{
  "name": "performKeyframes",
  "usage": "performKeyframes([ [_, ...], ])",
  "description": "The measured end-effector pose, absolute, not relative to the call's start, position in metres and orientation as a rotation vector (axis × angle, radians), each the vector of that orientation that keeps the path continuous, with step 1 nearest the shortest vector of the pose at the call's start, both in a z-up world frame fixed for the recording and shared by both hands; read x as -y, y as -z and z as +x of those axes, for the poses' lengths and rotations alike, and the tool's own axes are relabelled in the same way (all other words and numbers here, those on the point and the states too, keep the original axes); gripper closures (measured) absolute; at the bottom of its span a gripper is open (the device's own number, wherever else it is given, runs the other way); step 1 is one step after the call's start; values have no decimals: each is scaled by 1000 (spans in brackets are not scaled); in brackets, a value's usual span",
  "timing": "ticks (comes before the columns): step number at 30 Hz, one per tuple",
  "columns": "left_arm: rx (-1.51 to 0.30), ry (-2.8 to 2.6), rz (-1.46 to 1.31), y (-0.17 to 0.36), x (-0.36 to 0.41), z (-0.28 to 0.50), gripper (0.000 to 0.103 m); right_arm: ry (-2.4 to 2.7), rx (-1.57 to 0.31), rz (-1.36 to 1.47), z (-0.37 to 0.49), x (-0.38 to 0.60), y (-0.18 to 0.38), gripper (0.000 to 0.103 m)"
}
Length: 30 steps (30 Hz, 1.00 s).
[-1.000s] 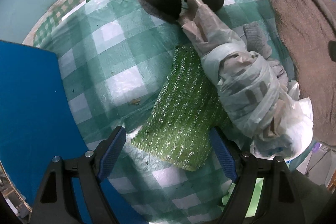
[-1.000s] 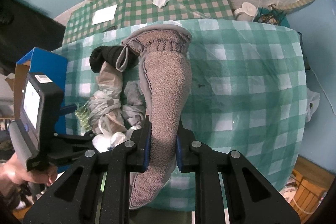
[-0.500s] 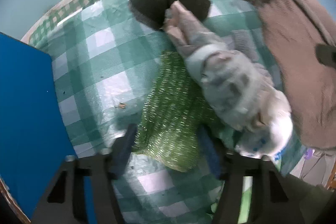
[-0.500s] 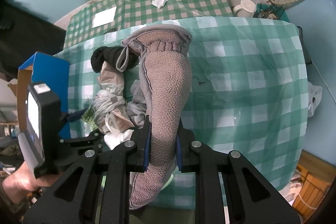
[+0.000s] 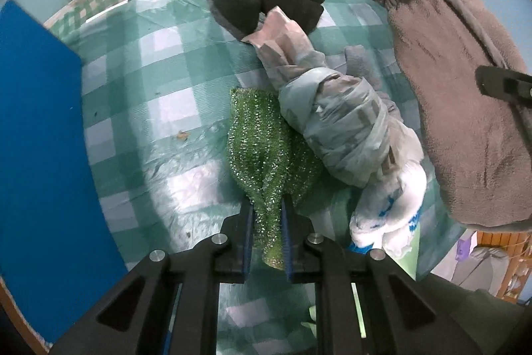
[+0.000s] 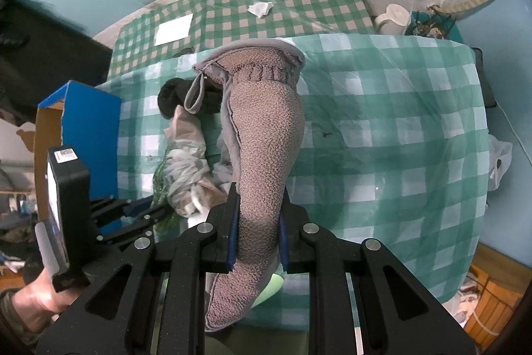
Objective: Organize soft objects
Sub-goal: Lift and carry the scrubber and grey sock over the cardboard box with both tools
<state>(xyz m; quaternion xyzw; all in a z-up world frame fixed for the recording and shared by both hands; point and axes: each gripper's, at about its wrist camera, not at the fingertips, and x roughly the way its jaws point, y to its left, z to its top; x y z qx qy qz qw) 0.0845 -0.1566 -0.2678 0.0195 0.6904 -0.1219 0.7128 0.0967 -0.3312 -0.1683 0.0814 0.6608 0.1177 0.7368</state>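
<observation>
My left gripper (image 5: 267, 228) is shut on a sparkly green cloth (image 5: 262, 152) that lies bunched on the green checked tablecloth (image 5: 159, 95). Beside it lies a bundle of grey plastic bags (image 5: 335, 118), with a black sock (image 5: 266, 5) at its far end. My right gripper (image 6: 256, 222) is shut on a brown fleece towel (image 6: 266, 128) and holds it up; the towel also shows in the left wrist view (image 5: 465, 105). The left gripper shows at the lower left of the right wrist view (image 6: 139, 212).
A blue box (image 5: 36, 135) stands at the table's left edge (image 6: 89, 128). A small grey cloth (image 5: 362, 65) lies between the bag bundle and the towel. A second checked cloth (image 6: 266, 12) with paper scraps lies behind the table.
My left gripper has closed on the green cloth, pinching it into a fold. The right gripper still holds the towel, almost still.
</observation>
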Motion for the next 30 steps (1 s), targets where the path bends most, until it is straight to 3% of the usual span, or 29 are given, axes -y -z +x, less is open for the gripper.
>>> performKeyframes([
  [30, -1361, 235, -105, 167, 123, 54, 89, -369, -1394, 114, 66, 301, 124, 85],
])
